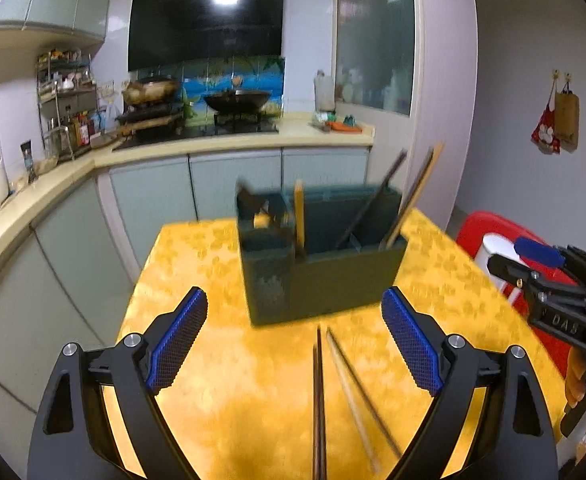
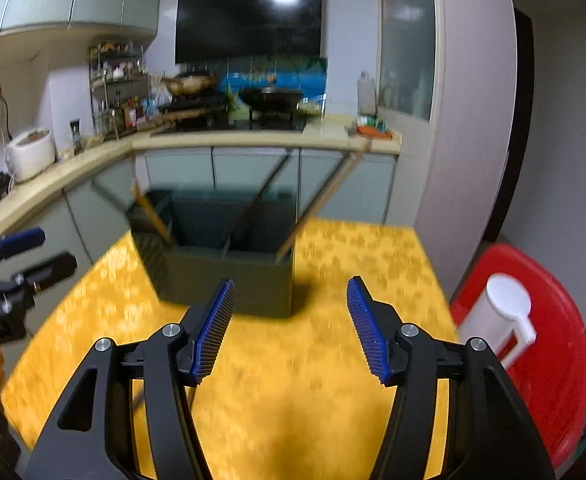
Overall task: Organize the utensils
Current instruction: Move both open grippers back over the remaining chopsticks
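Left tongs (image 1: 295, 344) gaping wide, hovering over loose chopsticks (image 1: 335, 392) lying between the pads on the yellow table (image 1: 197, 264). Right tongs (image 2: 291, 330) likewise spread apart, gripping nothing, reading "DAS" on the body in the left view. Sitting just ahead of both: dark utensil caddy (image 1: 325, 280), sticks leaning inside. Standing off to the right: red stool (image 2: 553, 360), white jug (image 2: 497, 316).

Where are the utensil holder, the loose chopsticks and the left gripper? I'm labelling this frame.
utensil holder (image 1: 333, 280): left wrist view, its front wall.
loose chopsticks (image 1: 319, 392): left wrist view, the dark stick's shaft.
left gripper (image 1: 295, 342): left wrist view, midway between its open fingertips.
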A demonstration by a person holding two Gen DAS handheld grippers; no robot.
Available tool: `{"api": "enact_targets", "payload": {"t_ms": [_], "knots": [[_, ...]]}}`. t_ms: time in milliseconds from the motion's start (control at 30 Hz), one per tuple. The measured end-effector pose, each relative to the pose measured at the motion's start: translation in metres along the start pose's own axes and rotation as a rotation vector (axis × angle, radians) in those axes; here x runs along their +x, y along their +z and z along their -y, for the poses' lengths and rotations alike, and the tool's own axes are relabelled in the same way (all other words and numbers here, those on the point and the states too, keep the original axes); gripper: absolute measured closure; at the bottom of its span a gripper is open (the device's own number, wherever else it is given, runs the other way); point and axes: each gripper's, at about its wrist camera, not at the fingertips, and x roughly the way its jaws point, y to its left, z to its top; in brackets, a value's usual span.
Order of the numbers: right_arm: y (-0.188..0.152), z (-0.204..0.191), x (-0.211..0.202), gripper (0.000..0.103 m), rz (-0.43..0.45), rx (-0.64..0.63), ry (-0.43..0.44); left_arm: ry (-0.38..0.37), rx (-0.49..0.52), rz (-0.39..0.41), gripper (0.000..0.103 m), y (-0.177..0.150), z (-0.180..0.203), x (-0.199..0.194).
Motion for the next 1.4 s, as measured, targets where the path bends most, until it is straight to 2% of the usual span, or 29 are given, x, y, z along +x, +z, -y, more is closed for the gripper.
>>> {"api": "enact_targets", "payload": {"t_ms": [200, 433, 600, 933, 1233, 1400], "knots": [[-0.066, -0.005, 0.007, 0.046, -0.119, 0.027, 0.020, 0.005, -0.034, -0.081, 0.017, -0.051, -0.015, 0.000], [-0.111, -0.017, 0.001, 0.046, -0.159, 0.046, 0.043, 0.014, -0.032, -0.150, 0.017, -0.105, -0.019, -0.005], [-0.134, -0.031, -0.006, 0.046, -0.166, 0.023, 0.058, 0.005, 0.002, -0.160, 0.017, -0.133, -0.012, -0.018], [-0.160, -0.050, -0.015, 0.046, -0.185, -0.003, 0.106, 0.000, 0.082, -0.215, 0.017, -0.175, -0.001, -0.029], [-0.169, -0.070, -0.014, 0.046, -0.188, -0.068, 0.130, 0.034, 0.097, -0.245, 0.018, -0.187, -0.004, -0.022], [-0.173, -0.077, -0.011, 0.046, -0.188, -0.085, 0.141, 0.075, 0.103, -0.234, 0.026, -0.189, -0.009, -0.020]]}}
